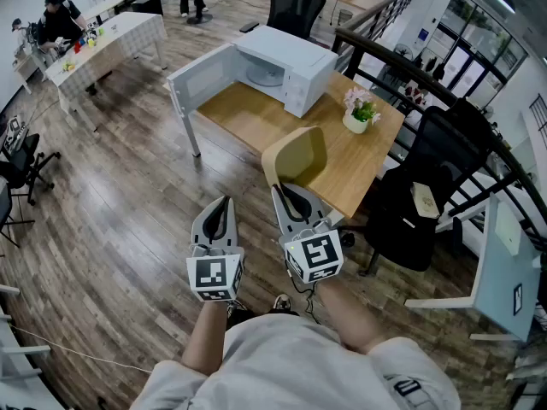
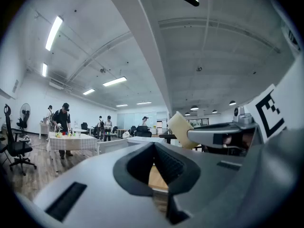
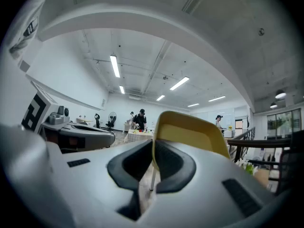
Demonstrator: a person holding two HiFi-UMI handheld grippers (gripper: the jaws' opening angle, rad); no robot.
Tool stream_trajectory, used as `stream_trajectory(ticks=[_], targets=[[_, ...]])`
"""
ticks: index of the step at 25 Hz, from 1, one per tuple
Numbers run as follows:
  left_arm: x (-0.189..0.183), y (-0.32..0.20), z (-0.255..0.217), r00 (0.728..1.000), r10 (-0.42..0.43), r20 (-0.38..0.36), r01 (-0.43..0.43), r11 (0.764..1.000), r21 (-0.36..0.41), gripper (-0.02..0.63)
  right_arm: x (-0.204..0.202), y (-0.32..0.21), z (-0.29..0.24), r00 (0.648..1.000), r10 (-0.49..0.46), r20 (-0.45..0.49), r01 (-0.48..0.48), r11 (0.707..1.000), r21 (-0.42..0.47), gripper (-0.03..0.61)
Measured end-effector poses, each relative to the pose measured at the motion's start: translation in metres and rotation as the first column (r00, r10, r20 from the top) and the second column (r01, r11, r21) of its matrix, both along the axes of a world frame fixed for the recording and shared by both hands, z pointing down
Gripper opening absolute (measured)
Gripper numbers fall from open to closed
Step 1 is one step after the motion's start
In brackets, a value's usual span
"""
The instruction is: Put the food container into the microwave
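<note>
- The bench (image 1: 256, 126) carries the microwave (image 1: 291, 71) at its far end. Approach from the microwave's open front, where the bare top leaves room.
- The door (image 1: 201, 79) is swung wide to the left of the microwave's cavity, so the way in looks free. Keep off the door's edge.
- The food container (image 1: 297, 154), pale yellow, is held in the air well short of the microwave and tipped up. It likely needs levelling before it goes onto the turntable (image 1: 265, 75).
- The right gripper (image 1: 285, 190) is clamped on the container's thin wall. A pinch like that may let it swing, so carry it slowly.
- The left gripper (image 1: 220, 212), jaws together on nothing, is equally far from the microwave.
</note>
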State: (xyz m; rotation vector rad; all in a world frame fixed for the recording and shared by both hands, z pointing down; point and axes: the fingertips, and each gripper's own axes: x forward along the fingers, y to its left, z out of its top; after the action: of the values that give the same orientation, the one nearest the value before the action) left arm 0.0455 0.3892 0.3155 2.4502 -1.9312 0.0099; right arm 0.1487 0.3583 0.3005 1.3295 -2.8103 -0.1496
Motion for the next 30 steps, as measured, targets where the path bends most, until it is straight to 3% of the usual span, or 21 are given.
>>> stream_trajectory(ticks=[8, 30], targets=[[-0.007, 0.008, 0.011, 1.000, 0.008, -0.005, -0.008, 1.000, -0.022, 0.011, -0.011, 0.011, 0.009, 0.999, -0.035, -0.030, 0.035, 0.999, -0.001, 0.021], [-0.100, 0.004, 0.047, 0.996, 0.082, -0.047, -0.086, 0.991, -0.098, 0.011, -0.104, 0.011, 0.035, 0.991, -0.045, -0.126, 0.038, 0.998, -0.051, 0.020]])
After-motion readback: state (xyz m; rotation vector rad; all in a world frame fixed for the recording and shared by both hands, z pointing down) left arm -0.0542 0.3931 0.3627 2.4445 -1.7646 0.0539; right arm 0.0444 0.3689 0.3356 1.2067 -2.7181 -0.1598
